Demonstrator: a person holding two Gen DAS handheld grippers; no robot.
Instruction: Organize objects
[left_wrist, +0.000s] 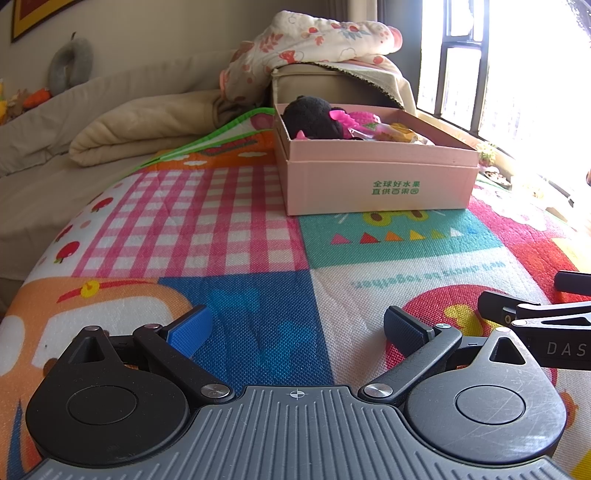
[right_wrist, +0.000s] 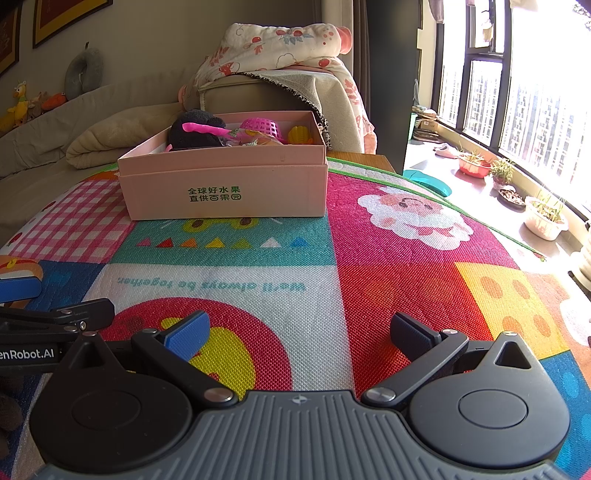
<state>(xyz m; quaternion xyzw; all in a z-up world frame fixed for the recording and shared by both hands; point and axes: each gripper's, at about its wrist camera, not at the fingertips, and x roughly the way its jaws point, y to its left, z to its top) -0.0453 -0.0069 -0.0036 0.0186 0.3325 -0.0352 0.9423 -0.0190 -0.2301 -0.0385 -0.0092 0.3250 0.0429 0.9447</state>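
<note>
A pink cardboard box (left_wrist: 376, 181) (right_wrist: 225, 184) with green lettering stands on the colourful play mat (left_wrist: 236, 229) (right_wrist: 369, 258), well ahead of both grippers. Inside it lie a black plush toy (left_wrist: 312, 118) (right_wrist: 194, 129), a pink plastic basket (right_wrist: 262, 129), other pink toys (left_wrist: 354, 120) and a yellow toy (right_wrist: 300, 135). My left gripper (left_wrist: 297, 328) is open, low over the mat, with nothing between its fingers. My right gripper (right_wrist: 299, 332) is open too and holds nothing. Each gripper shows at the edge of the other's view.
A beige sofa (left_wrist: 110, 125) with a folded blanket lies behind the mat on the left. A printed quilt (right_wrist: 280, 48) is heaped on a cushion behind the box. Potted plants (right_wrist: 543, 214) stand along the sunlit window at right.
</note>
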